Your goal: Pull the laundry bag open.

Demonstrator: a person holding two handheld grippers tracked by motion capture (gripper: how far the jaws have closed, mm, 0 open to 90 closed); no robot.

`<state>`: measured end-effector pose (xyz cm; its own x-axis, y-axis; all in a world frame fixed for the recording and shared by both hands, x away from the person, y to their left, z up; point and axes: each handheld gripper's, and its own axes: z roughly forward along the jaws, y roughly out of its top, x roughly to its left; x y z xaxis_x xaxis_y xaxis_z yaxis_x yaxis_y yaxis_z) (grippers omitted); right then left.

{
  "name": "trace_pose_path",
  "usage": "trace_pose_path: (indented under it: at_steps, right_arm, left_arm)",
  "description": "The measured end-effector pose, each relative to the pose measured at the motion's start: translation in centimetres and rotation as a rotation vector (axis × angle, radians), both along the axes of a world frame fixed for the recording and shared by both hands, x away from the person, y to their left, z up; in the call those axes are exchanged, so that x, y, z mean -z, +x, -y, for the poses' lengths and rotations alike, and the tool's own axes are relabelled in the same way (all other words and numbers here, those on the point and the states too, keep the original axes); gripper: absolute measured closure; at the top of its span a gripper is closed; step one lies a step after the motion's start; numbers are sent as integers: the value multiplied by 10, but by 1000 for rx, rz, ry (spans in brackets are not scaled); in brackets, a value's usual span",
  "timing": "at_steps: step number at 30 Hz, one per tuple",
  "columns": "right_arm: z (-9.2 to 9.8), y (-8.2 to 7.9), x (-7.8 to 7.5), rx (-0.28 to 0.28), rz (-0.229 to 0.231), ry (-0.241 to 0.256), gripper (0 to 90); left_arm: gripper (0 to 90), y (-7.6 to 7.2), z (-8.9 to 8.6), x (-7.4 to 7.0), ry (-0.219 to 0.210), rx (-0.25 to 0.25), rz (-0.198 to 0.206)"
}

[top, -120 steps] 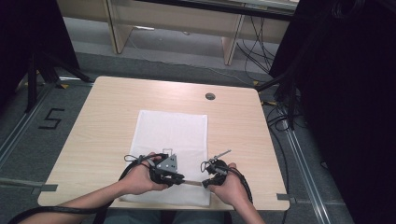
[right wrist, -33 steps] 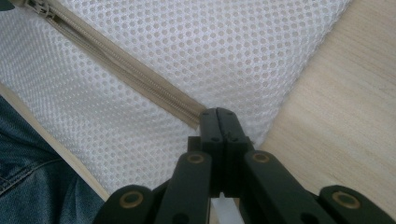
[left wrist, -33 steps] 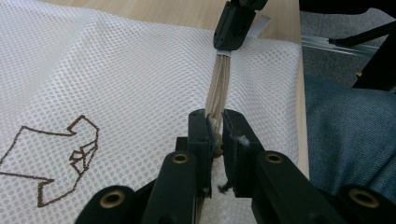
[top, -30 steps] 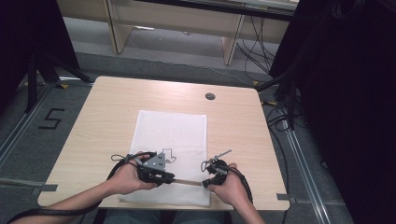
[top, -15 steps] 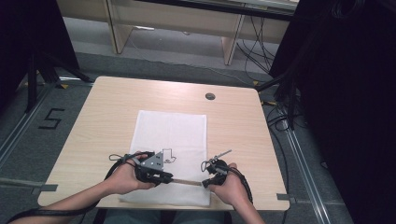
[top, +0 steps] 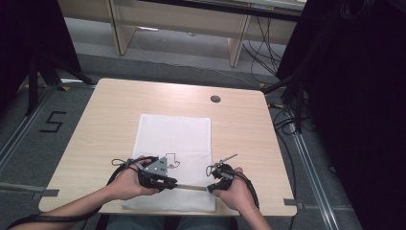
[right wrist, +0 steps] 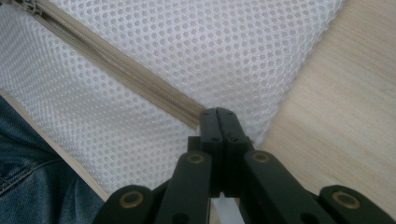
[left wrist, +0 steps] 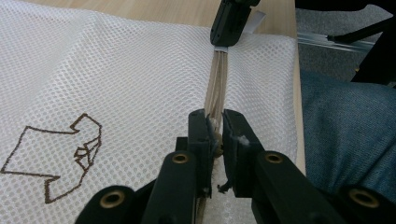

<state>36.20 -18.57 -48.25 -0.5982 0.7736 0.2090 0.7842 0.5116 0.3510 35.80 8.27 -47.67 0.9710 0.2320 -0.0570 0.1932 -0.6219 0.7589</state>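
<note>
- Floor, far left: we note a "5" marking (top: 51,122) taped on grey flooring beside the table (top: 110,120), which is pale wood-grain laminate with a round grommet hole (top: 215,98) near its far edge.
- Mesh bag (top: 174,139): white, rectangular, lying flat from mid-table to the near edge. The weave is a fine honeycomb net, and a brown outline drawing (left wrist: 60,154) is printed on it.
- Left gripper (top: 160,181): over the bag's near left part, held in the person's left hand (top: 127,184), cable looped behind it. In the left gripper view its jaws are clamped on the zipper (left wrist: 217,88), with frayed threads at the pinch.
- Zipper: a tan woven strip with fine teeth, running along the bag's near edge between the two grippers, drawn straight.
- Right gripper (top: 216,178): at the bag's near right corner, in the right hand (top: 237,191). In its own view the jaws are pressed tight on the zipper's end (right wrist: 194,116), with bare table to one side.
- Blue denim (left wrist: 345,135) shows just past the table edge; nothing lies across the bag besides the grippers.
</note>
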Motion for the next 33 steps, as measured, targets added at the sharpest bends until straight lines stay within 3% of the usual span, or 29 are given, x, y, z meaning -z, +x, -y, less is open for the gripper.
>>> trace_pose_path:
  at_steps: [33]
  right_arm:
    - [-2,-2,-1,10,8,-13,900]
  left_arm:
    - [818,3,-12,2,13,-11,-14]
